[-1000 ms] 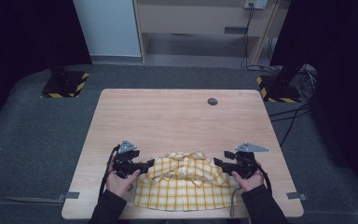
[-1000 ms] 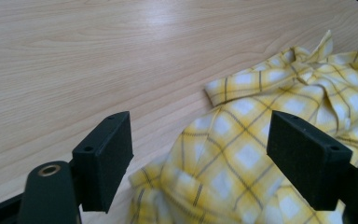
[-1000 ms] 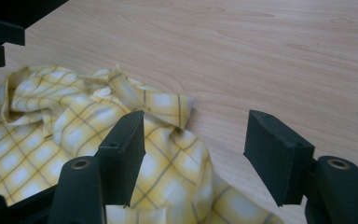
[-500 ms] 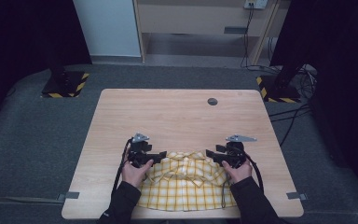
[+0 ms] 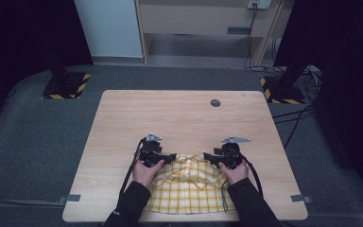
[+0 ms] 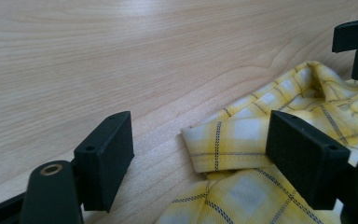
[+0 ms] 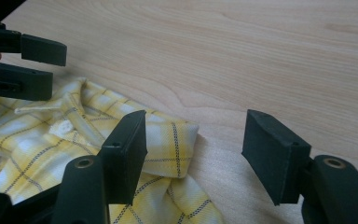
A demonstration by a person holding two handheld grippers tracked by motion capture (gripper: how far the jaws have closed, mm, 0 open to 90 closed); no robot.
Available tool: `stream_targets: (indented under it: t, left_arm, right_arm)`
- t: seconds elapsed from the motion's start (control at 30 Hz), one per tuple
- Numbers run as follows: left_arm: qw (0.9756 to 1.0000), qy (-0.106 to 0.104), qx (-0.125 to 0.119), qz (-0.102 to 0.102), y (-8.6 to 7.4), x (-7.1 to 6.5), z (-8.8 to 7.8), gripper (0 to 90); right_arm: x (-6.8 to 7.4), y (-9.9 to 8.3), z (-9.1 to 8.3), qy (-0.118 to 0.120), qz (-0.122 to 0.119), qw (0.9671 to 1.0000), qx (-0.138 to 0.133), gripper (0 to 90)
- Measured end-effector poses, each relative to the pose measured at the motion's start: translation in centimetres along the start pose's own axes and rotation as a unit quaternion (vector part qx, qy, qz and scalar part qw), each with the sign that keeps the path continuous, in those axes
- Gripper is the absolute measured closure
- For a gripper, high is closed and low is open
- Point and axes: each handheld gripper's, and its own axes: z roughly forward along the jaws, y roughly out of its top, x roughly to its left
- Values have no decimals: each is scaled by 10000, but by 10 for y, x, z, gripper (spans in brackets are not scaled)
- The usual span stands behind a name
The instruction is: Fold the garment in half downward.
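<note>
Your left tool (image 5: 170, 157) and right tool (image 5: 210, 156) hung released over the folded shoulders of the yellow checked shirt (image 5: 189, 189) lying at the counter's (image 5: 179, 118) near edge, soft, light cloth likely best pinched at those doubled folds.

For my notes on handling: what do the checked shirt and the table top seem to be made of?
The yellow checked shirt looks like thin woven cloth, perhaps cotton: matte, with stitched hems, soft creases and a pale button. The table top looks like light wood or a wood-pattern laminate: fine grain lines and a smooth, faintly glossy finish. Which of the two, the look leaves open.
</note>
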Motion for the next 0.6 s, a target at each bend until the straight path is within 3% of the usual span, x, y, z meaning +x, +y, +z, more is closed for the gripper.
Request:
stream_targets:
  t: [0.37,0.6]
  left_arm:
    - [9999,-62,106,-27,-3,0,4,229]
    - [9998,-168,-22,-62,-10,0,3,238]
  right_arm:
    - [5,-4,9,49,-123,9997,215,411]
    - [8,-7,13,66,-245,9991,339,418]
